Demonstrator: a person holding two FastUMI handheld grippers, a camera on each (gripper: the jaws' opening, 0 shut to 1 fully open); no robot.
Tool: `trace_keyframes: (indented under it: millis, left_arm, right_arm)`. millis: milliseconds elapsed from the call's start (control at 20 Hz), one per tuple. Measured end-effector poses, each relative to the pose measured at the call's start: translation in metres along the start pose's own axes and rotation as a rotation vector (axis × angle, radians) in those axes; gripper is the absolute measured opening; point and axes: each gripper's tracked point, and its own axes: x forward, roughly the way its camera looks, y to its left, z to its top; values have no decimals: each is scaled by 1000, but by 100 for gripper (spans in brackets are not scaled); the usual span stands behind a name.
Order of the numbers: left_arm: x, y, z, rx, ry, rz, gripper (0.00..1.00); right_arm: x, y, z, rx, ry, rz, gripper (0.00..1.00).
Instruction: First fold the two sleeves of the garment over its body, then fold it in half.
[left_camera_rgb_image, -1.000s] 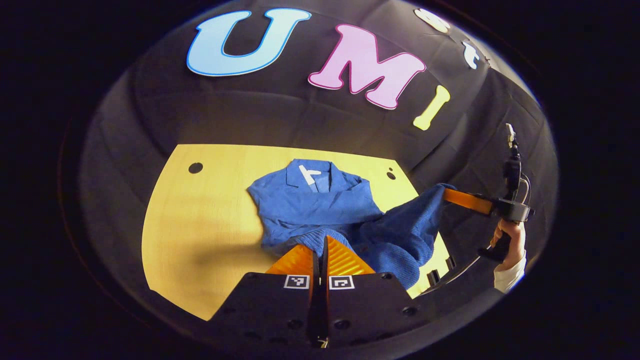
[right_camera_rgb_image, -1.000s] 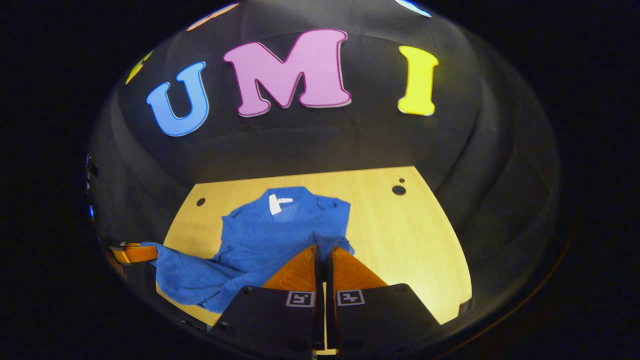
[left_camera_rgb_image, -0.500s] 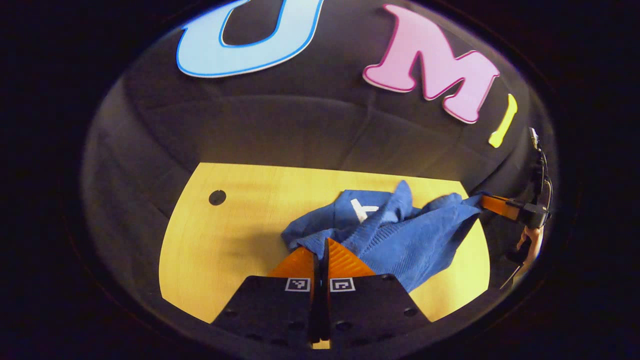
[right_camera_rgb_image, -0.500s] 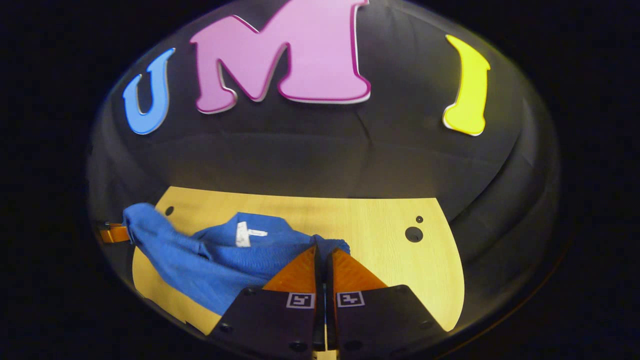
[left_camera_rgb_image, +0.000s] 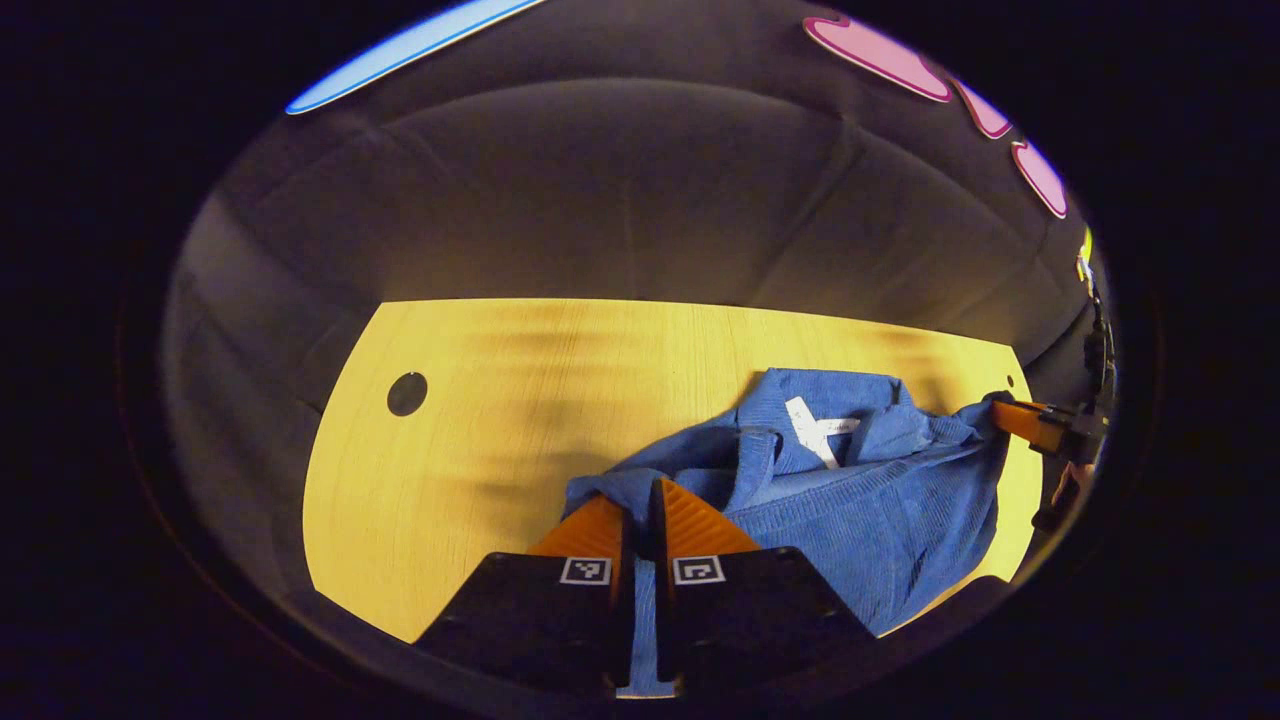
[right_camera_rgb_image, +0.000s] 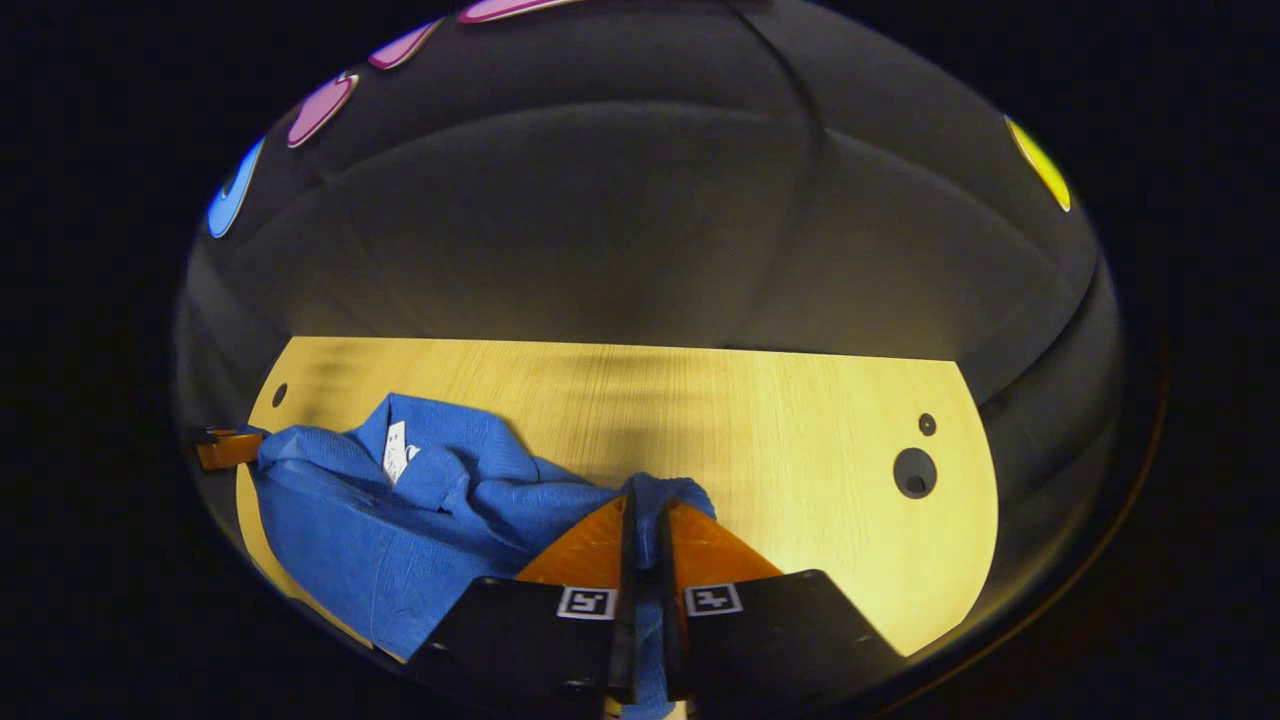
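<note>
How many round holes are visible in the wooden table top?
3. In the right gripper view, a large hole and a small hole sit near the table's right end, another at its left end. The garment may hide more.

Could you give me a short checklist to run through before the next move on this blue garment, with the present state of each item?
1. Left tongs pinching the blue garment: ok, cloth sits between the closed fingers.
2. Right tongs pinching the garment: ok, a fold of cloth is caught at the tips.
3. Hem carried to the collar end: ok, the folded layer lies near the white neck label.
4. Fold lying flat and even: not ok, the cloth is bunched and creased around the collar.
5. Sleeves tucked inside: cannot tell, hidden under the top layer.
6. Garment on the wooden table: ok.
</note>
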Motion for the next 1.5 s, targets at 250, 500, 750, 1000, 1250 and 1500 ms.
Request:
trace_keyframes:
  millis: [250, 500, 750, 1000, 1250, 1500]
  left_arm:
    - [-3, 7, 15, -163, -113, 14, 72]
    - [-82, 18, 23, -102, -304, 87, 81]
    - [-194, -6, -13, -84, -481, 19, 81]
    - [-276, -35, -96, -45, -523, -62, 81]
    - [-362, -67, -165, -66, -591, -224, 81]
    - [-470, -61, -189, -38, -890, -240, 80]
  right_arm:
    - [-5, 5, 6, -101, -45, 48, 100]
    - [-79, 24, 34, -191, -240, 76, 99]
    - [-184, 34, 17, -191, -365, 81, 100]
    - [-313, 54, -27, -165, -489, 87, 100]
    - [-421, 88, -97, -146, -588, 84, 100]
    - [-499, 115, -152, -124, -629, 98, 100]
